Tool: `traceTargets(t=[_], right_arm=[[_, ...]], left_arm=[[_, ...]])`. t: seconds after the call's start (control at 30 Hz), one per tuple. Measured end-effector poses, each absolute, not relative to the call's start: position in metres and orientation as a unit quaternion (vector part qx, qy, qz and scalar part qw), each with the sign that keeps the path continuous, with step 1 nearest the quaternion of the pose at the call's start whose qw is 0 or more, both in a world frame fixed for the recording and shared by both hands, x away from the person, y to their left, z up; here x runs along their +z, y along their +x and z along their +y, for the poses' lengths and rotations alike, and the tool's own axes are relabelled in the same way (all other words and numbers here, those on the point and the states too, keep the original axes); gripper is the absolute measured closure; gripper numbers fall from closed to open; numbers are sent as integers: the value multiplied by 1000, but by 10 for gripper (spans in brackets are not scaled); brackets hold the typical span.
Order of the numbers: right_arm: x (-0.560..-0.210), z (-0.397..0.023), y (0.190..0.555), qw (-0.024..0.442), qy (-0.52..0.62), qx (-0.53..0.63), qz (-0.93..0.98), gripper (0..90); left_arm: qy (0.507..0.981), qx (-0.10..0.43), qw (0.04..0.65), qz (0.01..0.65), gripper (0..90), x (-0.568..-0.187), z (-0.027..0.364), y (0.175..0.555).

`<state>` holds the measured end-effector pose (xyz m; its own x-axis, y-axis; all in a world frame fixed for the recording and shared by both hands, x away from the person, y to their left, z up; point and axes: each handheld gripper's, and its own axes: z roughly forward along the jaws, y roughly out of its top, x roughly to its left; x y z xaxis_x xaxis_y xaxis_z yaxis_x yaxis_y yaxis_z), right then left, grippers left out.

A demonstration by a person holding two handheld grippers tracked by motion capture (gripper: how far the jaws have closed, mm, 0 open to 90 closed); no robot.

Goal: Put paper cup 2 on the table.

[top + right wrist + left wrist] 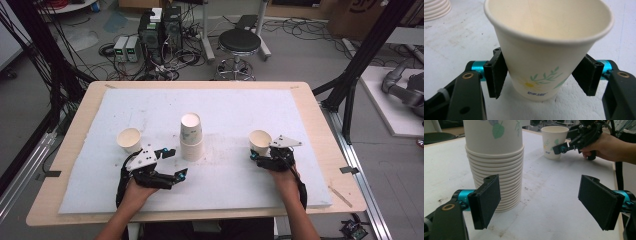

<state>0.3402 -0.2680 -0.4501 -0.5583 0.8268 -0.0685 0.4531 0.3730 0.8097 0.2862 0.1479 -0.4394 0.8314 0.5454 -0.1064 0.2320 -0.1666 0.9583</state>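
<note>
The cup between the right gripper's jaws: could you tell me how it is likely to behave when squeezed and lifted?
The cup looks like thin paper, so it will probably be very light and dent if the right gripper squeezes hard. It is empty and narrower at its base than its rim, so a sideways nudge may tip it. Its tapered wall could let it slip downward between the pads.

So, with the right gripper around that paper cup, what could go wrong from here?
1. The right gripper has its fingers against the thin wall of the paper cup; a harder squeeze could dent it, and a looser one could let it slip or tip.
2. The open left gripper sits close beside the tall cup stack; a sideways nudge might topple it.
</note>
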Motion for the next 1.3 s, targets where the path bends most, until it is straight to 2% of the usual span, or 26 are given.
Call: traceTargets(t=[0.13,0.17,0.23,0.27,0.57,1.0,1.3], right_arm=[[-450,-267,340,238,408,381,795,314],[-450,-267,341,236,405,379,798,295],[-451,-267,342,231,407,378,799,191],[-450,-268,341,231,408,383,796,184],[-443,-281,325,209,416,406,787,184],[-424,-299,281,229,382,462,767,184],[-412,-299,267,232,360,485,763,185]], left_arm=[[753,132,589,261,183,-440,148,286],[752,131,590,262,184,-440,148,286],[750,131,592,265,184,-440,149,287],[748,132,593,267,184,-440,149,286],[735,144,598,286,166,-438,157,288],[714,170,613,293,166,-431,166,285],[711,185,611,296,167,-429,170,281]])
